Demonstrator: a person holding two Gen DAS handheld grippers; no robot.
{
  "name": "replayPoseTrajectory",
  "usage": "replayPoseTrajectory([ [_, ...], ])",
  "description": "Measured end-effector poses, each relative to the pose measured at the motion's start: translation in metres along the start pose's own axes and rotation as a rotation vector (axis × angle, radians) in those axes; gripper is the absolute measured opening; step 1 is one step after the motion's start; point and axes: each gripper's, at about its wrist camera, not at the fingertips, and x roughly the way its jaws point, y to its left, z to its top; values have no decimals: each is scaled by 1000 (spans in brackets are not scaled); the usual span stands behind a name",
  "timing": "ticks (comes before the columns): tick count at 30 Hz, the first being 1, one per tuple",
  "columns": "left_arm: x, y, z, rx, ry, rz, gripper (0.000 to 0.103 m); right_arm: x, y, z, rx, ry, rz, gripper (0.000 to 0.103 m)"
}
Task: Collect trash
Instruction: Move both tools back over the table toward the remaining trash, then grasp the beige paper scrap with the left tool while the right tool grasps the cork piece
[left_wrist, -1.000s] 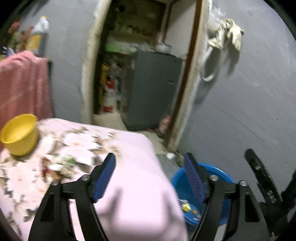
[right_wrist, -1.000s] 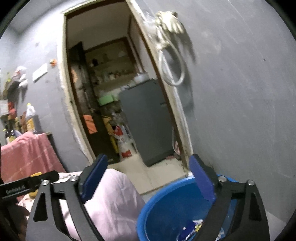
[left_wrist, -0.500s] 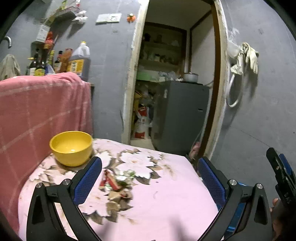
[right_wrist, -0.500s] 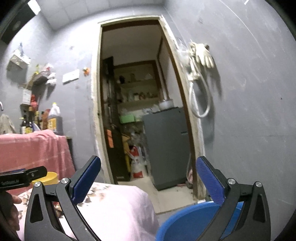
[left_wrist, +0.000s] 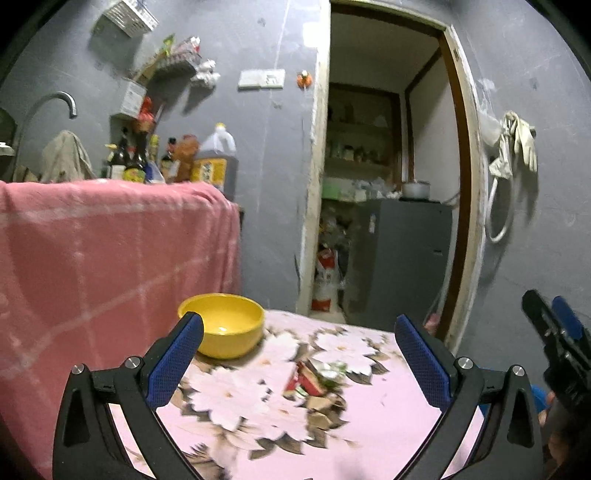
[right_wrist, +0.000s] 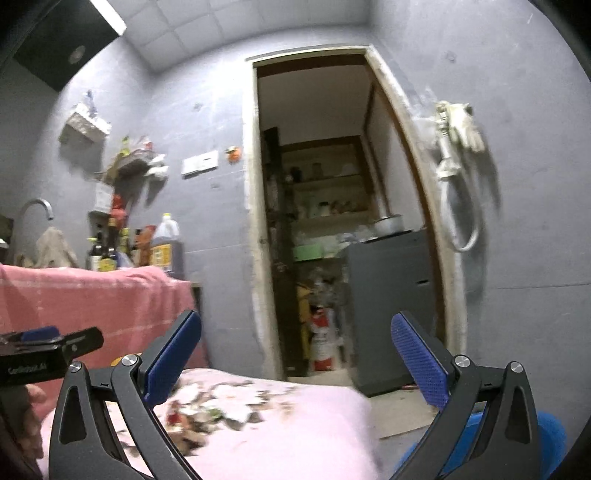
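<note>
A crumpled red, white and green wrapper (left_wrist: 313, 377) lies on the pink flowered tablecloth (left_wrist: 384, 424), a little ahead of my left gripper (left_wrist: 300, 363). That gripper is wide open and empty, pointing over the table. In the right wrist view the same trash (right_wrist: 192, 415) shows as a blurred patch on the cloth. My right gripper (right_wrist: 295, 360) also stands open with nothing between its blue pads, aimed toward the doorway. A blue tub (right_wrist: 550, 437) sits low at the right, beside the table.
A yellow bowl (left_wrist: 221, 325) stands on the table's far left. A pink cloth (left_wrist: 110, 258) covers a counter behind, with bottles (left_wrist: 166, 158) on top. A doorway (left_wrist: 384, 192) opens onto a grey cabinet (left_wrist: 402, 258). Gloves and a hose (left_wrist: 513, 155) hang on the right wall.
Both grippers swung left and rose away from the blue tub toward the table. The left jaws widened. The bowl and wrapper came to the middle of the left view.
</note>
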Motion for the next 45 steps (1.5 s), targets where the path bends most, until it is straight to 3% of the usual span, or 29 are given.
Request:
replayPoseTrajectory([
  [4,-3,16,-3,5,-11,30,102,6,20,-5,-45,23,45,103],
  [9,3,33,-12,12,33,55,102,14,38,-15,-108,61,82,103],
  [18,34,54,-37,-58,241,5,102,27,49,-28,-133,131,93,103],
  [24,59,46,-49,-35,368,-21,101,37,49,-35,-156,185,68,103],
  [29,76,36,-56,-36,455,-86,88,49,44,-39,-125,255,73,103],
  [37,106,24,-74,-75,639,-213,43,79,31,-51,-50,435,102,103],
  [45,121,10,-79,-58,694,-252,30,98,18,-68,42,596,146,102],
])
